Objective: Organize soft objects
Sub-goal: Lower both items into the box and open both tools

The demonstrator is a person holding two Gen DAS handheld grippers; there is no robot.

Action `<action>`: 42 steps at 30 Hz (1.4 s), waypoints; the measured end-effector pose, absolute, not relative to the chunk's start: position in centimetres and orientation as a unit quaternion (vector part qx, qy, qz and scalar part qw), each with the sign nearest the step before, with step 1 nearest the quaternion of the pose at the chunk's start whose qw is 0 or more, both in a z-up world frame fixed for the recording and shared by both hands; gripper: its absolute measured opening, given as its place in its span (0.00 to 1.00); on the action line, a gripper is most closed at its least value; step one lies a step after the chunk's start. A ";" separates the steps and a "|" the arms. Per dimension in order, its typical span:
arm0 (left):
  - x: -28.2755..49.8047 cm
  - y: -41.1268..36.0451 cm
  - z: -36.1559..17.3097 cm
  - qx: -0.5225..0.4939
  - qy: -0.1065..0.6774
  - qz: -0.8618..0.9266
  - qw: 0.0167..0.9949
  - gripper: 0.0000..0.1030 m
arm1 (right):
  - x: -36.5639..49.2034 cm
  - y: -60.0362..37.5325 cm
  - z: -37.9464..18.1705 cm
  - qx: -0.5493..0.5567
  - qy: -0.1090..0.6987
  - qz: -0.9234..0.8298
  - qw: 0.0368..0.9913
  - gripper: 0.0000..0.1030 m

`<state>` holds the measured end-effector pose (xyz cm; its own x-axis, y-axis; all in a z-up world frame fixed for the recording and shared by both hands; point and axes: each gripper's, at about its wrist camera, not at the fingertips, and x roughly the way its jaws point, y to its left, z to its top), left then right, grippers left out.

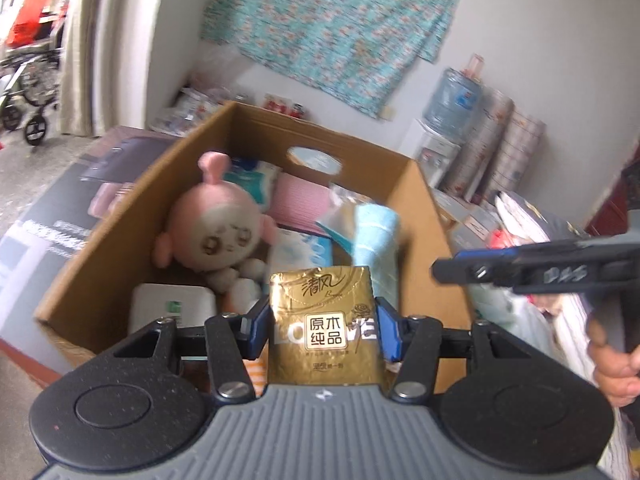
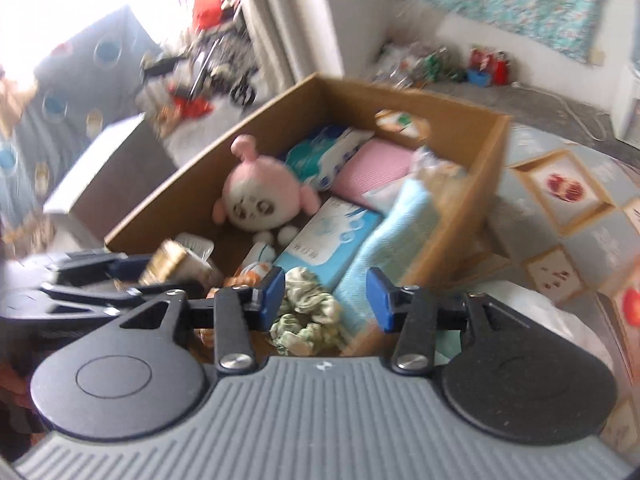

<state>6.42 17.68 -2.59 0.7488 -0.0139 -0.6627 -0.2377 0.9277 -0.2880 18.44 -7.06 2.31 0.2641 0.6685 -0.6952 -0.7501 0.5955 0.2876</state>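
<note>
A person stands over an open cardboard box (image 1: pixel 420 208), a pair of tongs in each hand; the left tongs (image 1: pixel 324 330) are clamped on a gold tissue pack (image 1: pixel 324 320), both blue pads pressed against its two long sides, the pack held upright with its long axis running away from the hand and its far end poking over the near edge of the box; the box lies straight ahead of and below that pack, so the coming move looks to be a short carry forward and down into the free floor of the box near the white packet (image 1: pixel 172 304). The right tongs (image 2: pixel 326 296) stand parted, holding nothing; a crumpled green cloth (image 2: pixel 308 316) lies just beneath the gap between the pads, free of both, in the near right corner of the box beside the light blue towel (image 2: pixel 392 240), which runs lengthwise along the right wall. A pink plush doll (image 2: pixel 260 196) sits in the middle against the left side, with wrapped tissue packs (image 2: pixel 328 152) and a pink pad (image 2: pixel 376 168) behind it. The left hand is the nearer to the open spot at the box's near left; the right tongs hover at the near right, beside the left pair, and by my reading should clear away before the pack goes down.
</note>
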 end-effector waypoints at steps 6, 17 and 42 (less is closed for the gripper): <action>8.8 15.5 -4.2 -0.165 0.390 0.037 0.905 0.53 | 17.5 -11.9 3.2 -0.001 0.400 0.430 0.809 0.46; 10.8 15.6 -7.3 -0.214 0.452 0.031 0.865 0.61 | 17.0 -15.4 3.0 0.032 0.402 0.409 0.818 0.52; -1.8 12.9 4.3 -0.131 0.253 0.078 0.955 1.00 | 5.8 -18.8 4.4 0.088 0.328 0.306 0.890 0.99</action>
